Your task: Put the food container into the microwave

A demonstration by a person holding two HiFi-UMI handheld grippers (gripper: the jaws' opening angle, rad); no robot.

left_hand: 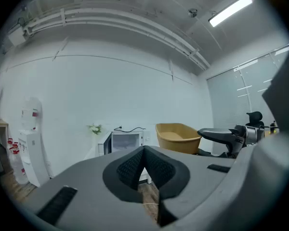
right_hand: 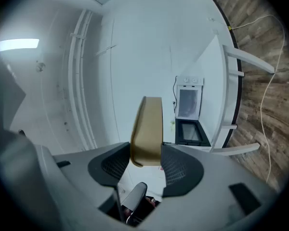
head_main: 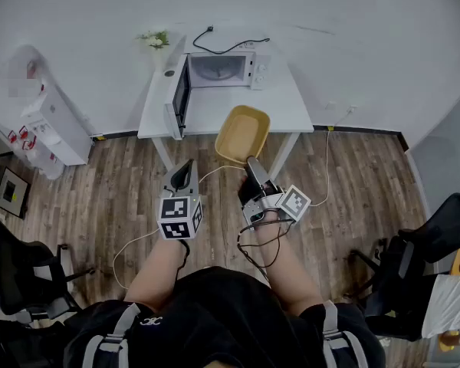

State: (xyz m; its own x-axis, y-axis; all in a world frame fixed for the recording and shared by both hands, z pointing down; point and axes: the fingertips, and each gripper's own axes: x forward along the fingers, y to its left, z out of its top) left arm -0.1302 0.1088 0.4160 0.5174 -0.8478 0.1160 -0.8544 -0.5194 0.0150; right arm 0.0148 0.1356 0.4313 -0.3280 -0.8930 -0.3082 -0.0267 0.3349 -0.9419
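A tan rectangular food container (head_main: 243, 133) hangs in the air over the table's front edge, and my right gripper (head_main: 252, 163) is shut on its near rim. In the right gripper view the container (right_hand: 147, 129) stands edge-on between the two pads. A white microwave (head_main: 218, 70) sits at the back of the white table (head_main: 215, 112), its door (head_main: 180, 95) swung open to the left and its cavity empty. My left gripper (head_main: 185, 171) is shut with nothing in it, held above the floor left of the container. From the left gripper view, the microwave (left_hand: 125, 142) and container (left_hand: 177, 137) lie ahead.
A small plant (head_main: 155, 40) stands at the table's back left corner. A black cord (head_main: 230, 47) runs behind the microwave. A white water dispenser (head_main: 52, 121) stands at the left wall. Black office chairs are at the left (head_main: 19, 282) and right (head_main: 425, 244). Cables lie on the wooden floor.
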